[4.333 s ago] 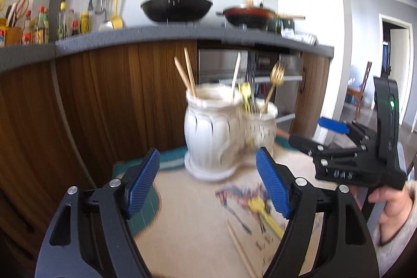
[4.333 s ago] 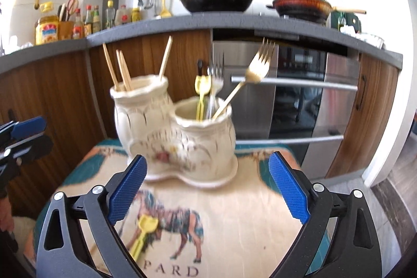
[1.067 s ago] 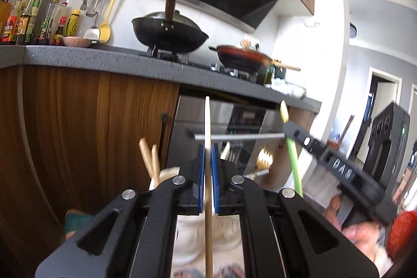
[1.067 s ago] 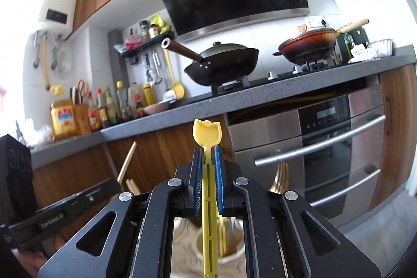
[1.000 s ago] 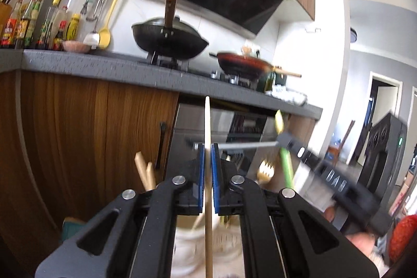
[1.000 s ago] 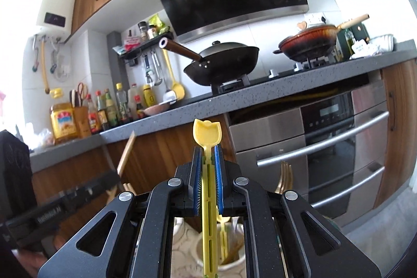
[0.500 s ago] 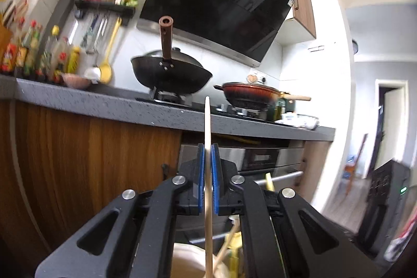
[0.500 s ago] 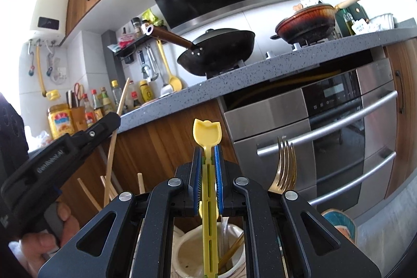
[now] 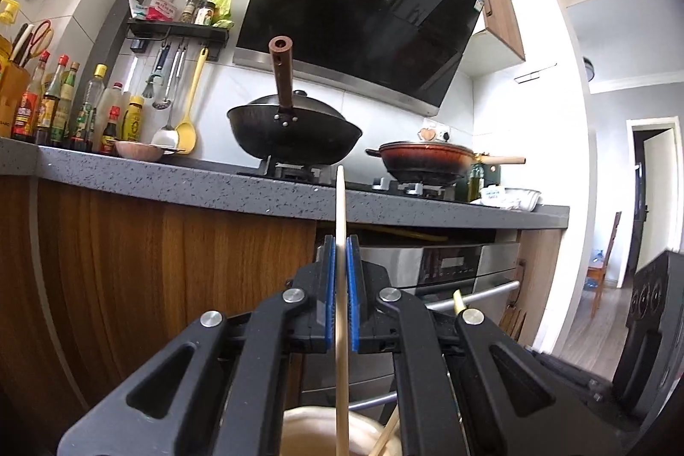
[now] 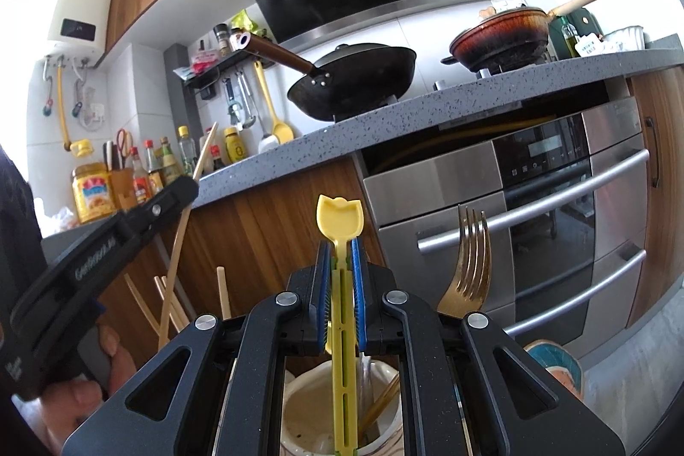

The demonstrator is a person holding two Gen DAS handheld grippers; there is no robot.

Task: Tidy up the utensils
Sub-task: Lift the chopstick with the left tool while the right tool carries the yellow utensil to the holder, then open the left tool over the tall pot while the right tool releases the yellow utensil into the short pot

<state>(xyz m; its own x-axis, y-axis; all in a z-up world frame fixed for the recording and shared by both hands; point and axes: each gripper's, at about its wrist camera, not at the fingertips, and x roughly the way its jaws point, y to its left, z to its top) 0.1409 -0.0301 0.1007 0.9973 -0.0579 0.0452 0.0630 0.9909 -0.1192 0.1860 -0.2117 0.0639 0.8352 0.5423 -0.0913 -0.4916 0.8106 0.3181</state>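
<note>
My left gripper (image 9: pixel 340 268) is shut on a pale wooden chopstick (image 9: pixel 340 328) that stands upright, its lower end over the white ceramic holder's taller cup (image 9: pixel 325 430). In the right wrist view the same left gripper (image 10: pixel 190 184) shows at the left with the chopstick (image 10: pixel 188 216) slanting down among several other chopsticks (image 10: pixel 169 306). My right gripper (image 10: pixel 340 276) is shut on a yellow plastic utensil (image 10: pixel 340 285), held upright with its lower end inside the holder's shorter cup (image 10: pixel 299 422). A gold fork (image 10: pixel 468 263) stands in that cup.
Behind runs a grey counter (image 9: pixel 171 178) on wood cabinets with a black wok (image 9: pixel 295 135), a red pan (image 9: pixel 427 159) and sauce bottles (image 9: pixel 64 110). A steel oven (image 10: pixel 534 233) sits under it. A person's hand (image 10: pixel 85 379) grips the left tool.
Both grippers have sunk toward the holder, so the cups' mouths now show under them. The left gripper with its chopstick has come closer to the right one. Both grips are unchanged.
</note>
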